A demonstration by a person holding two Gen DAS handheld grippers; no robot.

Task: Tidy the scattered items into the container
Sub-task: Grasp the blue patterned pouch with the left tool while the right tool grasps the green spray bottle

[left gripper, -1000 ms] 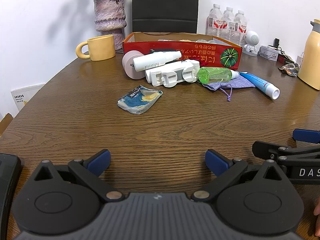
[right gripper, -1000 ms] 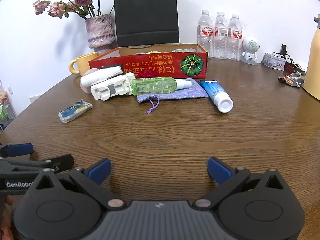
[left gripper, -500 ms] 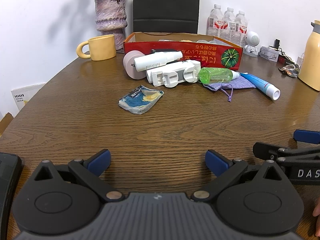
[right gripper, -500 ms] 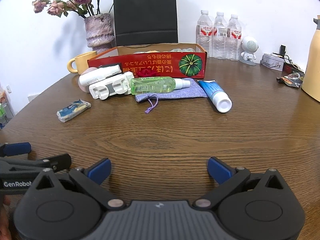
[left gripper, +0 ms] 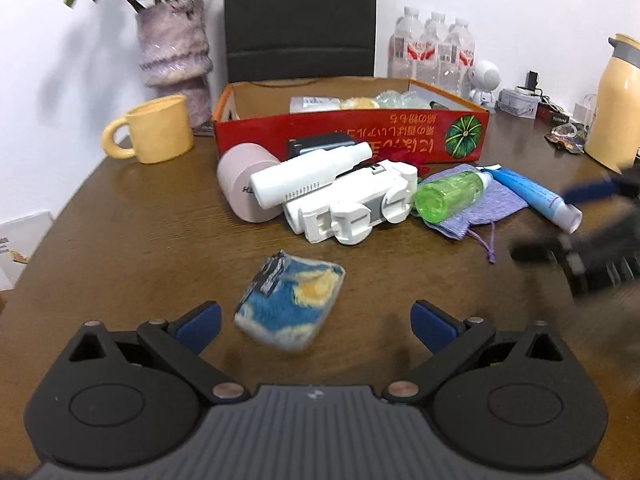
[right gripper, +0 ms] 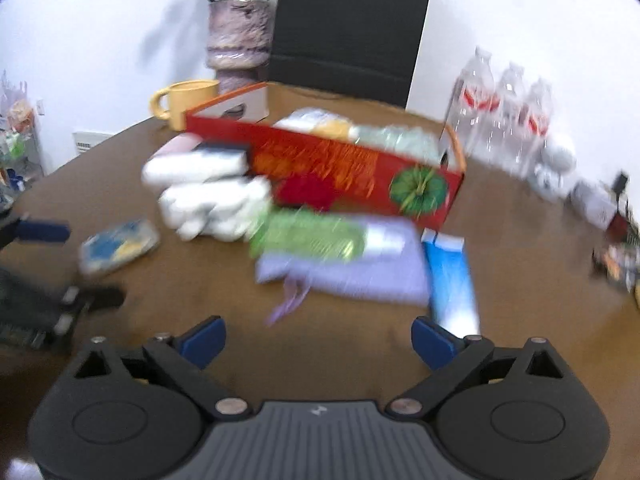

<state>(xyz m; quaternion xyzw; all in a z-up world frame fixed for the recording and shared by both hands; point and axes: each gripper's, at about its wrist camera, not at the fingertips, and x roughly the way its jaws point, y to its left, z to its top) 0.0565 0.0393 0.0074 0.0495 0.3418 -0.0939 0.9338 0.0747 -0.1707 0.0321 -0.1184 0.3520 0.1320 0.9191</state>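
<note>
The red cardboard box stands at the back of the table and holds several packets. In front of it lie a pink roll, a white bottle, a white plastic holder, a green bottle on a purple pouch, and a blue tube. A blue and yellow packet lies just ahead of my open left gripper, partly between its fingers, untouched. My right gripper is closing slightly, still wide with nothing between its jaws; the blue tube ends beside its right finger. The right view is blurred.
A yellow mug and a purple vase stand at the back left, with a black chair back behind the box. Water bottles, a small white figure and a yellow flask line the back right.
Both grippers have moved forward over the table toward the items. The packet now sits close in front of the left fingers. The right view has rolled and blurred.
</note>
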